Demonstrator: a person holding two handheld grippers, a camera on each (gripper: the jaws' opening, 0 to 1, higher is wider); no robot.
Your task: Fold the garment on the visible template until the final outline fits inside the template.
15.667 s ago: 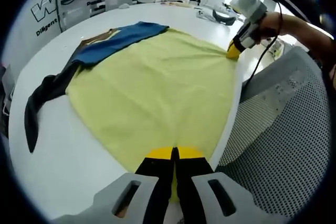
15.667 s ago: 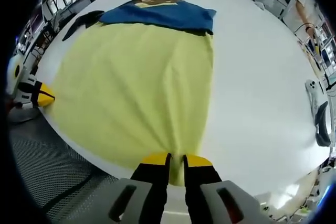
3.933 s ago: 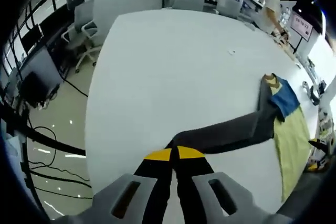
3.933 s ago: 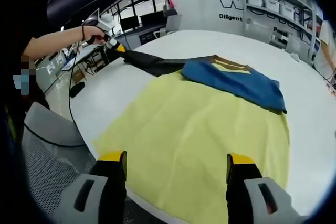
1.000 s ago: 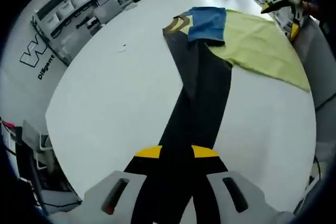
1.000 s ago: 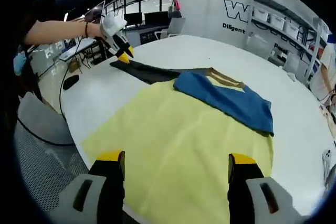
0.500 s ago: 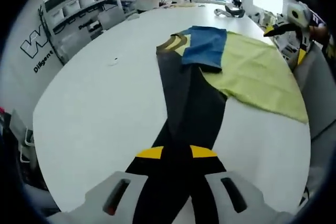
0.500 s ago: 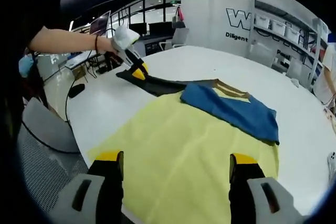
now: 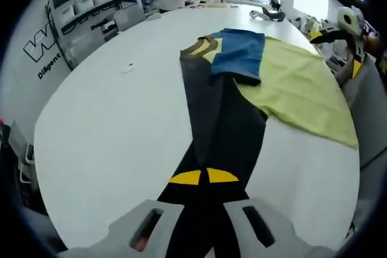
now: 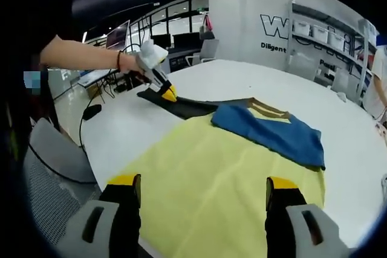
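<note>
The garment lies spread on the white table (image 9: 109, 119): a yellow body (image 9: 296, 86), a blue panel (image 9: 239, 52) by the brown collar (image 9: 195, 46), and a long dark grey sleeve (image 9: 221, 125). My left gripper (image 9: 202, 177) is shut on the sleeve's end, low over the table. From the right gripper view, a hand holds that left gripper (image 10: 164, 92) at the sleeve (image 10: 184, 107) tip, left of the blue panel (image 10: 272, 130). My right gripper (image 10: 202, 187) is open wide above the near hem of the yellow body (image 10: 230, 173), with nothing between its jaws.
The table's near edge runs just under the yellow hem, and a grey mesh chair (image 10: 51, 149) stands beside it. Shelves with bins (image 10: 326, 28) line the far wall. A dark object (image 9: 270, 14) lies at the table's far side.
My left gripper has carried the sleeve end closer to the garment's body, so the sleeve lies shorter and wider. The right gripper stays open over the yellow hem.
</note>
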